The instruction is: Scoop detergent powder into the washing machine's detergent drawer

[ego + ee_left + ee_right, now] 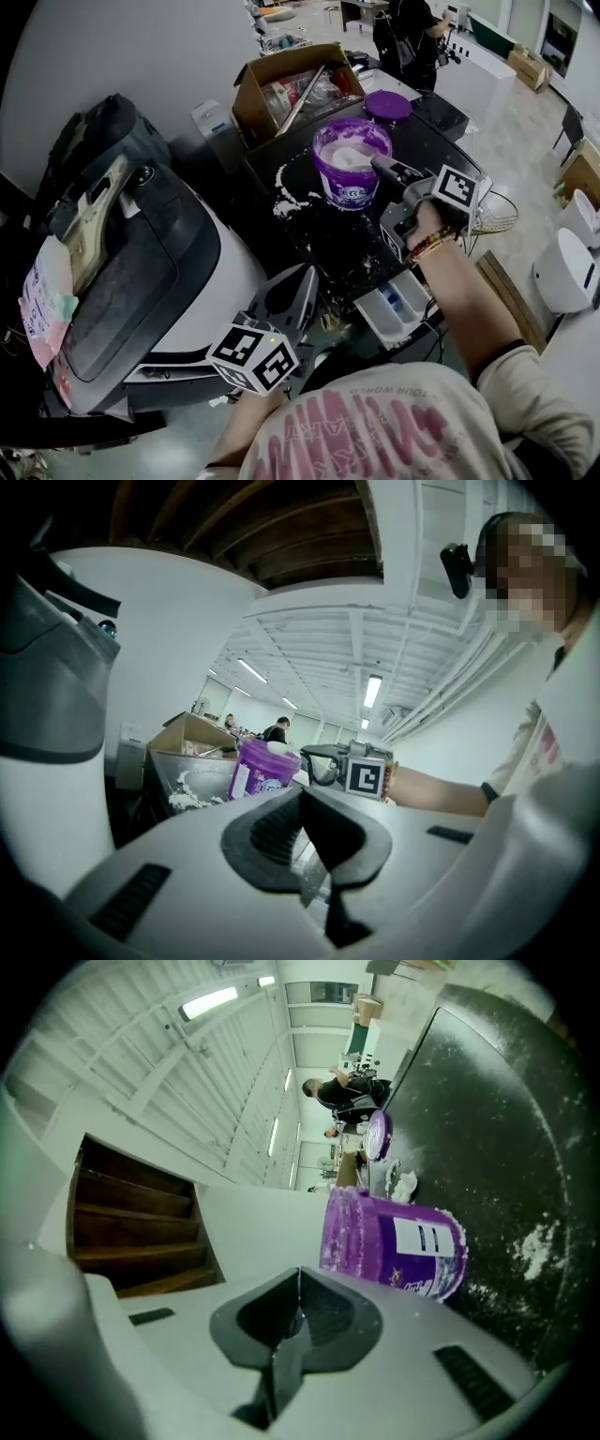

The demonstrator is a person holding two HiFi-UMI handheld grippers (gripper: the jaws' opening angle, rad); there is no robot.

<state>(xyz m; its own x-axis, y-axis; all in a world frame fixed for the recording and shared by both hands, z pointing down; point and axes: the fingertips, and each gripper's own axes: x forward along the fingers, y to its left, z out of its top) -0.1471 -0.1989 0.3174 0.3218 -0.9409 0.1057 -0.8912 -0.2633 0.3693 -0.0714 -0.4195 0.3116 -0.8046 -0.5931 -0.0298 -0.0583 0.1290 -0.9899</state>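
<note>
The left hand-held gripper (301,279) is found nearest, at 6 o'clock in the head view. Its jaws are pressed together and nothing is seen between them. At its 3 o'clock the detergent drawer (398,309) is found open below the near edge of the black bench (328,239), with white compartments showing. Further on, the right hand-held gripper (381,166) is held at the 3 o'clock side of the purple detergent tub (352,169). Its jaws are closed with nothing held, and contact with the rim cannot be confirmed. The tub is seen upright and uncovered on the bench, with white powder inside. Spilled powder (289,199) is noted on the bench at the tub's 9 o'clock. Beyond the tub, the purple lid (387,105) is noted at 1 o'clock and a cardboard box (281,80) at 11 o'clock.
</note>
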